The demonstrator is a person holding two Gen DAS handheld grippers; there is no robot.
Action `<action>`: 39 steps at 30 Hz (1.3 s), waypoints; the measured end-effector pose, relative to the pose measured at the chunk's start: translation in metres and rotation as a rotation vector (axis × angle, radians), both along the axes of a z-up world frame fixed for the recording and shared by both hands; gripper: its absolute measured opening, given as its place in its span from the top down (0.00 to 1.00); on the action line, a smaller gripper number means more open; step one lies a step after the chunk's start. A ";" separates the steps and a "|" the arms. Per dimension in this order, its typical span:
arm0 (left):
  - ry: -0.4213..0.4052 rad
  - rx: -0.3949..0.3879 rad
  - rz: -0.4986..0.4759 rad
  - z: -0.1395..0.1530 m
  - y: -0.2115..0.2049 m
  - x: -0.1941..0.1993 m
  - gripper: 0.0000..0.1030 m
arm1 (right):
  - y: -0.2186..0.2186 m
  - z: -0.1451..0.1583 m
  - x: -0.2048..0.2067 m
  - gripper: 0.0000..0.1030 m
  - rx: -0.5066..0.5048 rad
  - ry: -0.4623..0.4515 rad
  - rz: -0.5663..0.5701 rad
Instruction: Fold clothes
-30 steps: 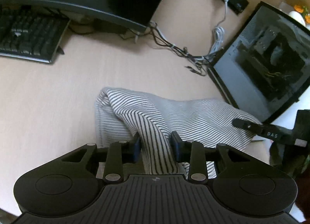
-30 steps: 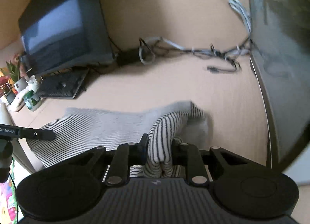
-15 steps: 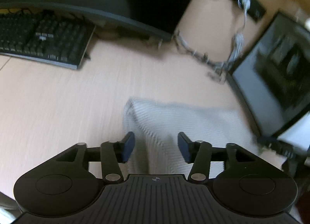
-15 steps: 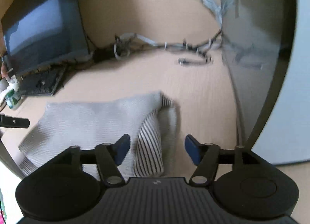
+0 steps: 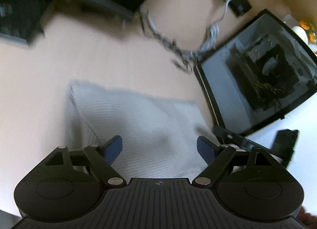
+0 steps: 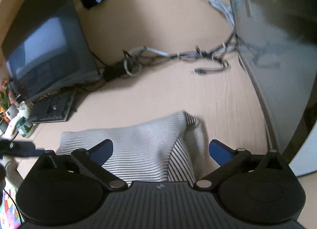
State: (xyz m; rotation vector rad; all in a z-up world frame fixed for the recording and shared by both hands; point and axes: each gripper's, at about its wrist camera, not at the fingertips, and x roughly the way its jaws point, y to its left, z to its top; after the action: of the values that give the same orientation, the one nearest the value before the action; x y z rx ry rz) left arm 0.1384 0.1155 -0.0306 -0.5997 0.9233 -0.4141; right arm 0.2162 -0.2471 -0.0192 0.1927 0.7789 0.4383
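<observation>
Hovering over the striped garment [image 5: 138,125], the left gripper [image 5: 159,147] has its jaws spread wide, holding nothing; the cloth lies folded on the wooden surface [image 5: 99,60], its near edge hidden behind the gripper body, and blur smears the keyboard [image 5: 15,20] at far left. From the right wrist, the right gripper [image 6: 160,150] likewise has its jaws spread above the garment's right end [image 6: 150,145], with cables [image 6: 178,56] beyond and a monitor [image 6: 45,50] at far left.
</observation>
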 end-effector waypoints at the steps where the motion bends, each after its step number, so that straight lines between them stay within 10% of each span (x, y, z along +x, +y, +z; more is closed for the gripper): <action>1: 0.034 -0.001 -0.011 -0.008 -0.002 0.004 0.13 | 0.004 -0.006 0.004 0.00 -0.014 0.024 -0.001; 19: 0.034 -0.043 -0.059 -0.032 0.007 0.085 0.11 | 0.051 -0.043 -0.001 0.00 -0.201 0.161 -0.020; 25: -0.025 0.050 -0.203 -0.026 -0.003 0.084 0.10 | 0.051 -0.043 0.004 0.00 -0.214 0.163 0.067; 39: -0.144 0.079 -0.197 -0.026 -0.007 0.062 0.05 | 0.056 -0.044 0.007 0.00 -0.245 0.143 0.114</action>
State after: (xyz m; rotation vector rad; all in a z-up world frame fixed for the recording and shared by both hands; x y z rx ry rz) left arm 0.2007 0.1087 -0.0567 -0.4026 0.8594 -0.5872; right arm 0.2230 -0.1913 -0.0637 -0.0499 0.9794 0.4353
